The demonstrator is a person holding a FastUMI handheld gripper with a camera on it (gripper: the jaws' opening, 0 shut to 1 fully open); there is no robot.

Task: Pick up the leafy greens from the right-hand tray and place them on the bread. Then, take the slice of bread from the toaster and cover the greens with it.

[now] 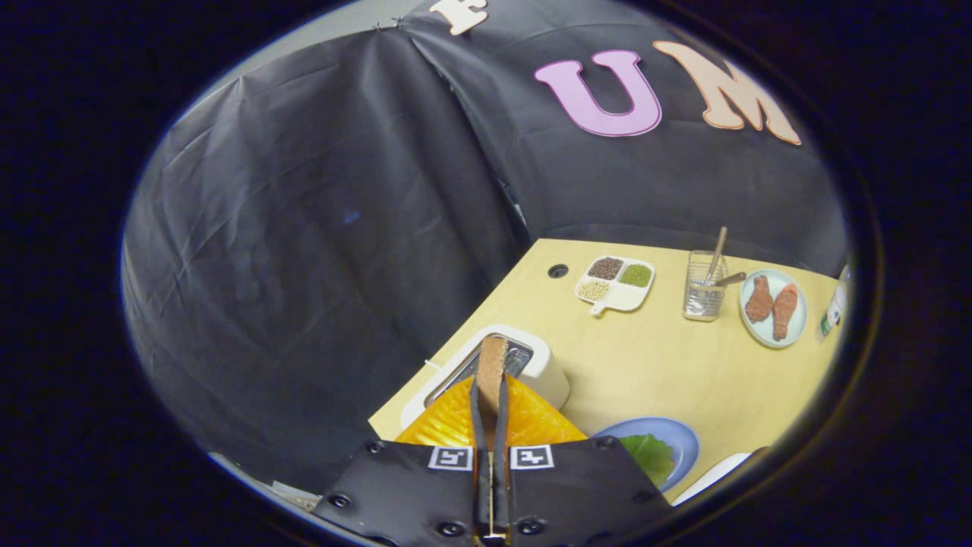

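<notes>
Gripper view: our tool (490, 395) grips the slice of bread (491, 368) edge-on between both fingers, just above the toaster (543, 365) on the bench (661, 365). Beside the fingers, the leafy greens (649, 453) lie on a blue plate (680, 439).

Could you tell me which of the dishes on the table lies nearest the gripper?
The blue plate holding the leafy greens, just beside the gripper, which is shut on the bread slice. The divided tray and drumstick plate lie far beyond.
</notes>
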